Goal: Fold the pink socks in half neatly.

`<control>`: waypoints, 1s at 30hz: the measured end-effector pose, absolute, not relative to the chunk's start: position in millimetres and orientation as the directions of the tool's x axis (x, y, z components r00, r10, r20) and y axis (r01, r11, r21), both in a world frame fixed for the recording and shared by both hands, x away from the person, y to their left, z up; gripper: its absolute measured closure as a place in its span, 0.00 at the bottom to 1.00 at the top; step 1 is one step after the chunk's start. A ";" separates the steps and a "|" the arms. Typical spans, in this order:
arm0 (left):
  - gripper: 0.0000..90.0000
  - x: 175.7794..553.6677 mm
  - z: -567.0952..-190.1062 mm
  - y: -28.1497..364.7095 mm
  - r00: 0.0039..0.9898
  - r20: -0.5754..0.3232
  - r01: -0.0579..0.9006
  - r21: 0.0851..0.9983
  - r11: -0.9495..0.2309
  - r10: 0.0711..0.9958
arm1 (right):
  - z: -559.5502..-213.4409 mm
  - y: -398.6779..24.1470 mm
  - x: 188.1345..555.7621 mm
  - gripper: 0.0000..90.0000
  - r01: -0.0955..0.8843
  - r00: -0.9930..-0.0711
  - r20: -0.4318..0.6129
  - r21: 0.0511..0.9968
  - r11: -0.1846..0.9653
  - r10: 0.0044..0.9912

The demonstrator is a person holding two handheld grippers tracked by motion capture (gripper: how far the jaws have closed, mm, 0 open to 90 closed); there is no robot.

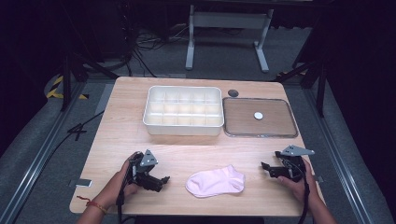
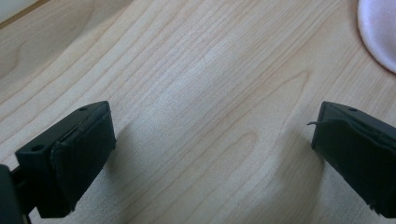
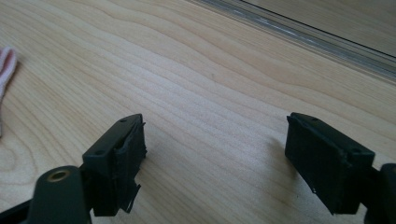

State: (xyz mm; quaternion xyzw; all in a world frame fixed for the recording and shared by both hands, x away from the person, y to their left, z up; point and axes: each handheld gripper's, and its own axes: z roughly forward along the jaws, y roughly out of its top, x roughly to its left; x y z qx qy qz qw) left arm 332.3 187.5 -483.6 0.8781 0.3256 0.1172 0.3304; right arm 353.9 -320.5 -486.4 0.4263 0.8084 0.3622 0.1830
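Pink sock (image 1: 215,181) lies flat near the table's (image 1: 121,140) front edge, between the left gripper (image 1: 161,181) and right gripper (image 1: 266,169), touching neither; both stand with jaws wide and nothing between them. It looks light, soft and limp, likely to sag and slide, so the cuff end or a pinched fold seems the best hold. Bare wood all round; bin (image 1: 182,112) and tray (image 1: 259,117) sit well back.
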 end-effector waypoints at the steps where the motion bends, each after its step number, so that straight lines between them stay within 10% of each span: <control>1: 0.00 332.6 -483.7 187.9 0.763 -0.007 0.491 0.657 -0.571 0.647 | -486.5 -320.7 354.1 0.23 0.555 -0.571 0.008 0.741 0.379 0.821; 16: 0.00 333.0 -483.9 191.9 0.776 0.000 0.473 0.661 -0.582 0.630 | -485.7 -322.9 353.0 0.24 0.554 -0.583 0.014 0.737 0.386 0.812; 30: 0.00 333.2 -484.1 194.5 0.793 -0.011 0.463 0.662 -0.590 0.609 | -461.0 -284.3 330.3 0.54 0.430 -0.719 0.024 0.801 0.417 0.694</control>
